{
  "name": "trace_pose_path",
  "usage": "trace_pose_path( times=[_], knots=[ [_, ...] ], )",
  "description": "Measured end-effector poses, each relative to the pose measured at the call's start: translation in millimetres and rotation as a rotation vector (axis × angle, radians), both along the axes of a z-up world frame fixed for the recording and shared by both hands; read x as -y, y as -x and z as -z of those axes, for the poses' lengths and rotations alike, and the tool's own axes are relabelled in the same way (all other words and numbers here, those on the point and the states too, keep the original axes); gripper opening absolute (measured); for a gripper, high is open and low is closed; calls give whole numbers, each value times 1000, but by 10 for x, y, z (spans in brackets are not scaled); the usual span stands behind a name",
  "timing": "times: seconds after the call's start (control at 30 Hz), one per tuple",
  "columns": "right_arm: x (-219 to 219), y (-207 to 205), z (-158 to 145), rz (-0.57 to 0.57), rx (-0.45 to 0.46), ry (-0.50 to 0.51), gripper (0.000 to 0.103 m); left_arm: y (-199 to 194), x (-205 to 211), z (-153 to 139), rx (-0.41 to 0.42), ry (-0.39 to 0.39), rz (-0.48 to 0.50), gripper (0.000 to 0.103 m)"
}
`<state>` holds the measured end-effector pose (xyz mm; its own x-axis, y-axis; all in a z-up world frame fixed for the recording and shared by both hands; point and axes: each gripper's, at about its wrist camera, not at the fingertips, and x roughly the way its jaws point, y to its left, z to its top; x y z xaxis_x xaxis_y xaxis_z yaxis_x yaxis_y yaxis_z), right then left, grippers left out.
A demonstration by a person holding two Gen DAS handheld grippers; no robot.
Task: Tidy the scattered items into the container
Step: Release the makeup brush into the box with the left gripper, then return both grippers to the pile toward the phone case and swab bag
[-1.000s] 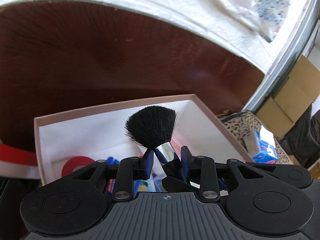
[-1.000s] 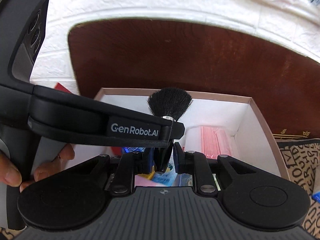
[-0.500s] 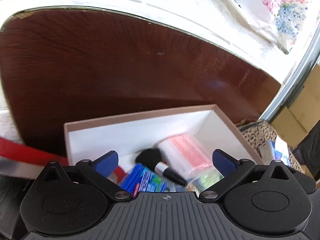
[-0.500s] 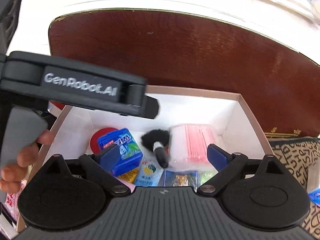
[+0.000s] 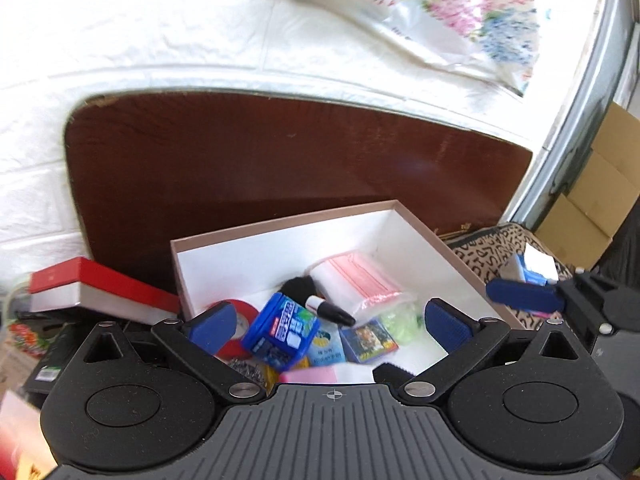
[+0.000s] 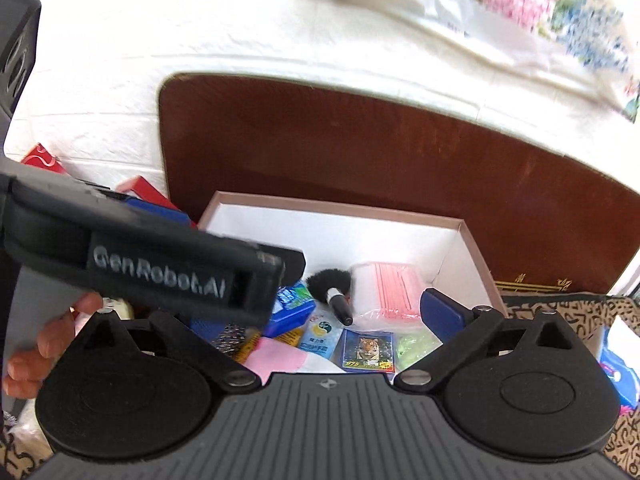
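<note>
The pink-rimmed white box [image 5: 280, 226] [image 6: 340, 202] holds a black makeup brush [image 5: 316, 300] [image 6: 332, 286], which lies loose beside a clear bag of pink sticks [image 5: 356, 280] [image 6: 384, 288]. A blue case [image 5: 280, 330], a red tape roll [image 5: 244, 312] and a tiger card [image 6: 368, 350] lie there too. My left gripper [image 5: 328, 320] hangs open above the box, holding nothing. My right gripper [image 6: 320, 312] is over the box as well; its jaws are opening with nothing between them. The left gripper's body [image 6: 160, 268] hides the right gripper's left finger.
A dark wooden panel [image 5: 280, 160] stands behind the box against a white brick wall. A red and white box [image 5: 80, 284] lies to the left, a leopard-print cloth [image 5: 492, 248] and cardboard boxes [image 5: 592, 200] to the right. A person's hand [image 6: 40, 344] grips the left tool.
Both grippers were shut on the brush; both have opened and the brush has dropped into the box. Both grippers have drawn back and upward, showing more of the wall.
</note>
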<state>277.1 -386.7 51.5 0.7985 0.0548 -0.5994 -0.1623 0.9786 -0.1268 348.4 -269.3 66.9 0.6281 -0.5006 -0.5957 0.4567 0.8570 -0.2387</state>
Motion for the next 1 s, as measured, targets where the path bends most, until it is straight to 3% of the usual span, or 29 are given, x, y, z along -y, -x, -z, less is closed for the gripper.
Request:
trace_pose_path(
  times=[0.23,0.63,0.83,1.0],
  knots=[
    [-187,497,-167,3,24,-9,102,602,-251,-125,18,11,5,103],
    [-728,1602,-106,-78,68,-103,102,1816,-906,-67,57,21,-25,103],
    [-1123,2027,110,-174,82,-204,103,2350,-1361,230,89,23,-119,103],
    [-1456,2291,411,-234,96,-186,103,2640,-1707,635,58,46,-176,103]
  ],
)
